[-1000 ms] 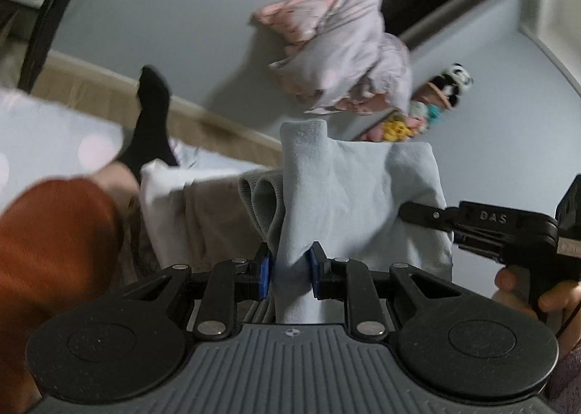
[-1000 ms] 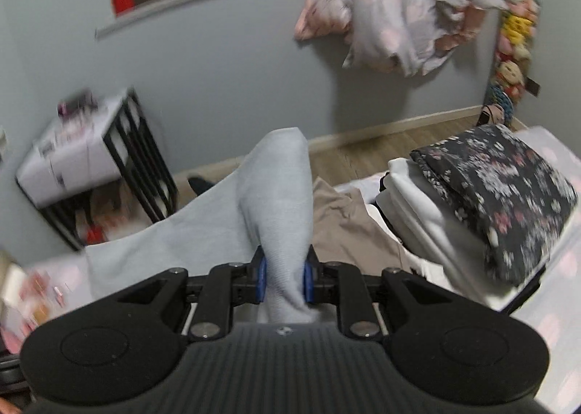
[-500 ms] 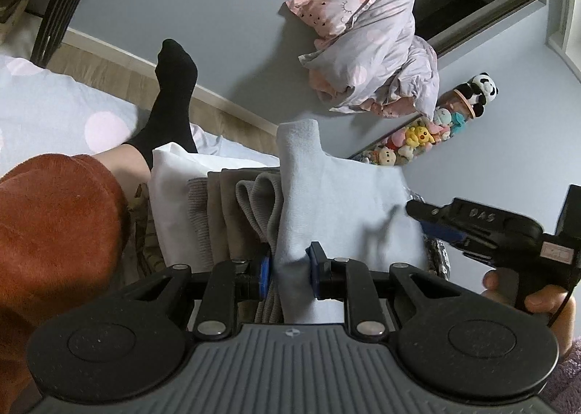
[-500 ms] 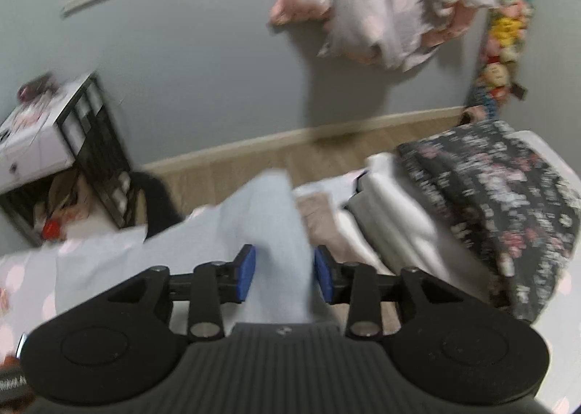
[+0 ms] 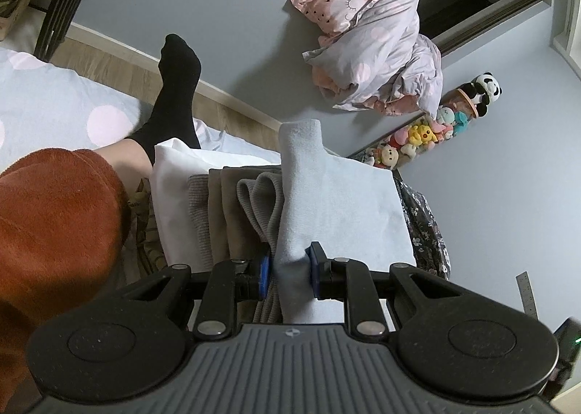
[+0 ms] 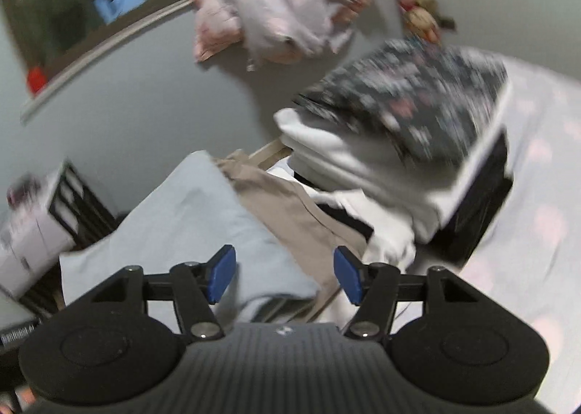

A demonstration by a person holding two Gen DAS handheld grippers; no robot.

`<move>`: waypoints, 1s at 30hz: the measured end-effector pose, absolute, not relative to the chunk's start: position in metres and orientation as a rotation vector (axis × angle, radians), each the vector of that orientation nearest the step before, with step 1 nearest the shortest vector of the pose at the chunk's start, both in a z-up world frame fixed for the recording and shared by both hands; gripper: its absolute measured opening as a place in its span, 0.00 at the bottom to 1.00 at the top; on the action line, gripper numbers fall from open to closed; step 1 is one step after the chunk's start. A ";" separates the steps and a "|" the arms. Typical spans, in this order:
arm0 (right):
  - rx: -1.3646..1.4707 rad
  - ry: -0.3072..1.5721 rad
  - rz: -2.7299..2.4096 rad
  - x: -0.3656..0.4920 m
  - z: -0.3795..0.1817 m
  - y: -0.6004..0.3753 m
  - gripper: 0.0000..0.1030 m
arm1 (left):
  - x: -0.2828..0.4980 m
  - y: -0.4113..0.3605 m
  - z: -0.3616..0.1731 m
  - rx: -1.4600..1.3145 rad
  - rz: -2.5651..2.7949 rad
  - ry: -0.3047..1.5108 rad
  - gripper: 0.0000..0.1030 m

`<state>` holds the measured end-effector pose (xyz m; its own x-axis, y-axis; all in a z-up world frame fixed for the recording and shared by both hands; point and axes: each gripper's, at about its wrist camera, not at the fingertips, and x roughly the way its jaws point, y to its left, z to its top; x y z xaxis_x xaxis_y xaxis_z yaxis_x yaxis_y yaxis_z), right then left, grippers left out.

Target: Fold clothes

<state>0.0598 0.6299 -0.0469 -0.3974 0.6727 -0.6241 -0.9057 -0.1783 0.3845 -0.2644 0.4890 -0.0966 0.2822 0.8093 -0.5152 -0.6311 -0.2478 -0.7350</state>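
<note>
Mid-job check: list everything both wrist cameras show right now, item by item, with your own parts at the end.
light blue garment: one, pale blue, folded on the clothes pile, one edge bunched in the left gripper
grey-brown folded clothes: several, grey and taupe, beside the blue garment
white folded item: one, white, at the pile's far left
dark floral garment: one, black with pale flowers, atop a white stack
bedsheet: one, pale blue with pink dots, under everything
bedding bundle: one, lilac and pink, against the wall
plush toys: a cluster, mixed colours, by the wall
black rack: one, beside the bed
sock: one, black, on the person's foot
left gripper: clamped on the blue garment
right gripper: jaws opening, nothing pinched
</note>
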 end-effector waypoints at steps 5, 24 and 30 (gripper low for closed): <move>-0.243 1.038 1.791 0.060 -0.068 0.635 0.37 | -0.267 0.489 -0.101 -1.201 1.373 -0.201 0.24; -0.399 0.827 1.651 0.031 -0.084 0.668 0.12 | -0.250 0.499 -0.115 -1.255 1.434 -0.206 0.28; -0.442 0.830 1.601 0.025 -0.091 0.673 0.12 | -0.245 0.503 -0.109 -1.223 1.438 -0.143 0.30</move>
<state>0.0247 0.6730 -0.0906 -0.2094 0.6909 -0.6920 -0.9637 -0.0261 0.2656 -0.2449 0.5026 -0.1093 0.2331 0.7845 -0.5746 -0.6561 -0.3093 -0.6884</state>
